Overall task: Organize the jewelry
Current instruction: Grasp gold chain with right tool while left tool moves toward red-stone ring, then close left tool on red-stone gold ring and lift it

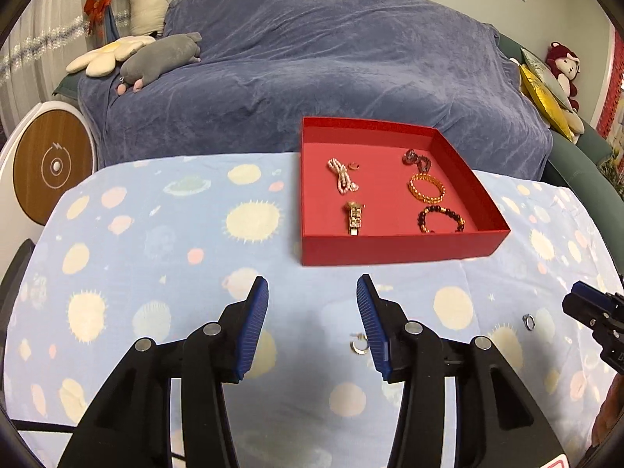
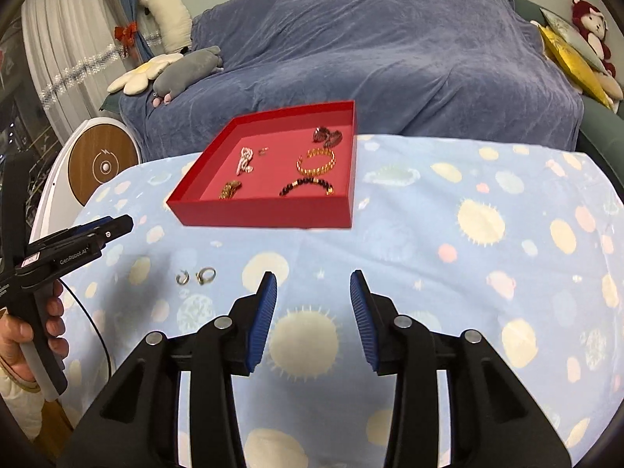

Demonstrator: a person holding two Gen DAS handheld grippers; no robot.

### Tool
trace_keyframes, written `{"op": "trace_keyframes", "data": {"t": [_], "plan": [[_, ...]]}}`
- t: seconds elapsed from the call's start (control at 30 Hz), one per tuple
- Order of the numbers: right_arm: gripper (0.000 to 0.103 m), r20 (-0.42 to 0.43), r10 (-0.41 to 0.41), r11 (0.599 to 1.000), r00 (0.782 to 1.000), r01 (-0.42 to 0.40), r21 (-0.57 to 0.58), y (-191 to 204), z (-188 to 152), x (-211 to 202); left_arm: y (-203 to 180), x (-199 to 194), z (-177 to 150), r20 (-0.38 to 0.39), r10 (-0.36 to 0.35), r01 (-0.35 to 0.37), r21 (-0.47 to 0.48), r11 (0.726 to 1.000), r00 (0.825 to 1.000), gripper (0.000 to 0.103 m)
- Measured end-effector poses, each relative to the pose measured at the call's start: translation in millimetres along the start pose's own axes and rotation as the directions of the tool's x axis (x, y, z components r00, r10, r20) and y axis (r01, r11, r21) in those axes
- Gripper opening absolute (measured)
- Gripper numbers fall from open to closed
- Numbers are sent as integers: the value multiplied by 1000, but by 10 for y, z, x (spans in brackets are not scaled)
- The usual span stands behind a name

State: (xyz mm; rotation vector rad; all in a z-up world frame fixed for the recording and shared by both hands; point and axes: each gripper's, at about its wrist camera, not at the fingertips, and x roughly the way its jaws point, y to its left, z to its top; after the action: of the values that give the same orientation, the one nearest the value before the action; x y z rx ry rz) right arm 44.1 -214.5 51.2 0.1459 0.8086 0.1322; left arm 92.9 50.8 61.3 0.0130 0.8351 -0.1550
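Jewelry is mostly gathered already in the red tray [image 1: 397, 249] at the far side of the desk [image 1: 156, 234]: a pearl strand [image 1: 342, 176], a gold link piece [image 1: 354, 217], an amber bead bracelet [image 1: 426, 188], a dark bead bracelet [image 1: 440, 220] and a darker tangled piece [image 1: 416, 158] near the back wall. Two small pieces lie loose on the patterned cloth, well apart from the tray: a gold hoop earring [image 2: 205, 275] and a silver one [image 2: 182, 277] just beside it, with the gold one lying close by the right finger of the left hand-held gripper [image 1: 312, 314]. That gripper stands wide open and holds nothing; the right hand-held gripper [image 2: 314, 306] is likewise spread wide and empty, hovering over bare cloth to the side of the earrings. These earrings look very light, stiff, thin and smooth, so they will likely slip or flip rather than resist, and the soft cloth beneath may bunch under a pinch. A sensible hold, I judge, is across the hoop's band, fingers closing low against the cloth from either side, gently enough not to bend the clasp.
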Motion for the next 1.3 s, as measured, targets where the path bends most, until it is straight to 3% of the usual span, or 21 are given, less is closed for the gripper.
{"op": "trace_keyframes", "data": {"t": [0.3, 0.9, 1.03, 1.17, 1.3], "plan": [[38, -74, 17, 1000, 997, -18, -11, 255, -456, 185, -68, -5, -561, -38, 4, -4, -11, 1000, 999, 48], [37, -114, 8, 993, 993, -21, -114, 558, -491, 674, -121, 115, -602, -42, 14, -12, 47, 999, 999, 50], [31, -122, 8, 991, 993, -24, -130, 600, -494, 722, -127, 95, -596, -34, 9, -7, 43, 999, 999, 50], [16, -110, -32, 987, 993, 14, -162, 617, -509, 741, -140, 113, -602, -42, 2, 0, 43, 999, 999, 50], [8, -112, -37, 989, 993, 20, -149, 576, -495, 741, -202, 133, -596, -44, -24, 27, 60, 998, 999, 50]]}}
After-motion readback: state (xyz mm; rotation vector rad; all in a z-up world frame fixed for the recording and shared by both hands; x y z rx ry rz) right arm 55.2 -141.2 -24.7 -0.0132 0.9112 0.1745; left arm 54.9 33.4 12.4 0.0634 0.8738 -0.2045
